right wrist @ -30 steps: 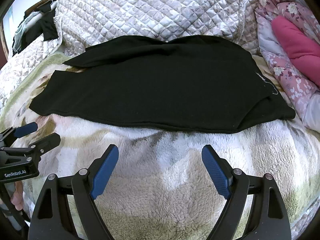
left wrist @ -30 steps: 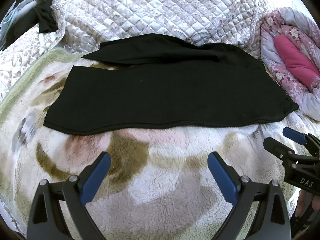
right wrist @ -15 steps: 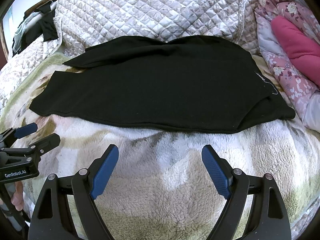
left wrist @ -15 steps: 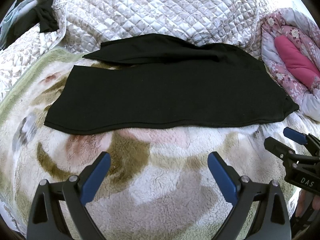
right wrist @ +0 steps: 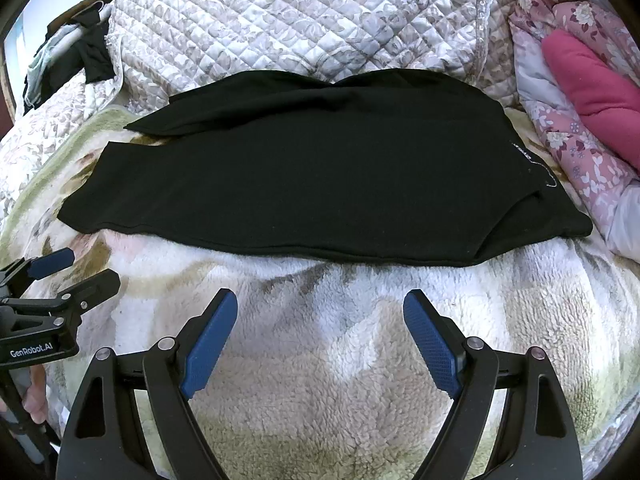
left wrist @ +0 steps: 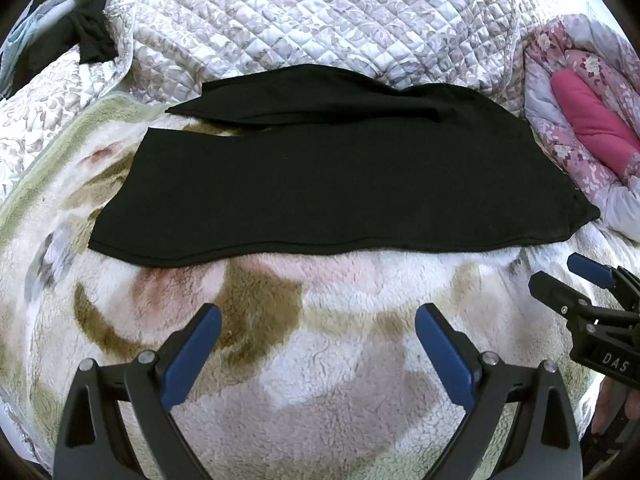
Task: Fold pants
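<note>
Ahead of both your tools, the black pants lie spread flat across the fleece blanket, legs toward your left, waist toward your right. Your left hand-held gripper hovers short of the near hem, fingers spread wide, holding nothing. Your right hand-held gripper sits just beside it, equally wide and empty. Beyond the pants lies a quilted bedspread.

Black pants, spread flat, lengthwise from nine to three o'clock. One leg in front, the other angled behind toward eleven. Small white marking near three.
</note>
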A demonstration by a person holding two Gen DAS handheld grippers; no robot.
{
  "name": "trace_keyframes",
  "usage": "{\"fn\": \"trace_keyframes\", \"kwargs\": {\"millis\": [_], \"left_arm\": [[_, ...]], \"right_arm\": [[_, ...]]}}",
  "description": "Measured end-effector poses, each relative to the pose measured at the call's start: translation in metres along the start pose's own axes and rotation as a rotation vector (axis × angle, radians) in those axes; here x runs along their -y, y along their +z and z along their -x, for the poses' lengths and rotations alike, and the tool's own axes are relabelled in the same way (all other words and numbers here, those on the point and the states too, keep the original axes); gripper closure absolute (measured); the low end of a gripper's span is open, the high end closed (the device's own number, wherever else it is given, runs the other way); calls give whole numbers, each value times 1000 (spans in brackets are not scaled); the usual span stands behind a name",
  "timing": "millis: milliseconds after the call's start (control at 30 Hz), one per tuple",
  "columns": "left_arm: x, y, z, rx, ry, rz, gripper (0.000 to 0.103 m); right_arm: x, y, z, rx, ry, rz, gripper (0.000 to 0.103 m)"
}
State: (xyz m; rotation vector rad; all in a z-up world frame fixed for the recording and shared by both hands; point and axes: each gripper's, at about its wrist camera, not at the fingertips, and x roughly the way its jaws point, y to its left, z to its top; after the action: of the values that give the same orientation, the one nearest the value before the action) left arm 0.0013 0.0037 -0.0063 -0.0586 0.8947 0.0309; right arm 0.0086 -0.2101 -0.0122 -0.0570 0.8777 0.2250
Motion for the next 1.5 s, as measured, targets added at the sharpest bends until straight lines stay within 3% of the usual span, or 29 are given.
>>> {"fn": "trace_keyframes", "kwargs": {"millis": [1500], "left_arm": [[-3,-3,-5,-12,16,-2,4]], "right_arm": [[2,0,-1,-1,7,-8,18]]}}
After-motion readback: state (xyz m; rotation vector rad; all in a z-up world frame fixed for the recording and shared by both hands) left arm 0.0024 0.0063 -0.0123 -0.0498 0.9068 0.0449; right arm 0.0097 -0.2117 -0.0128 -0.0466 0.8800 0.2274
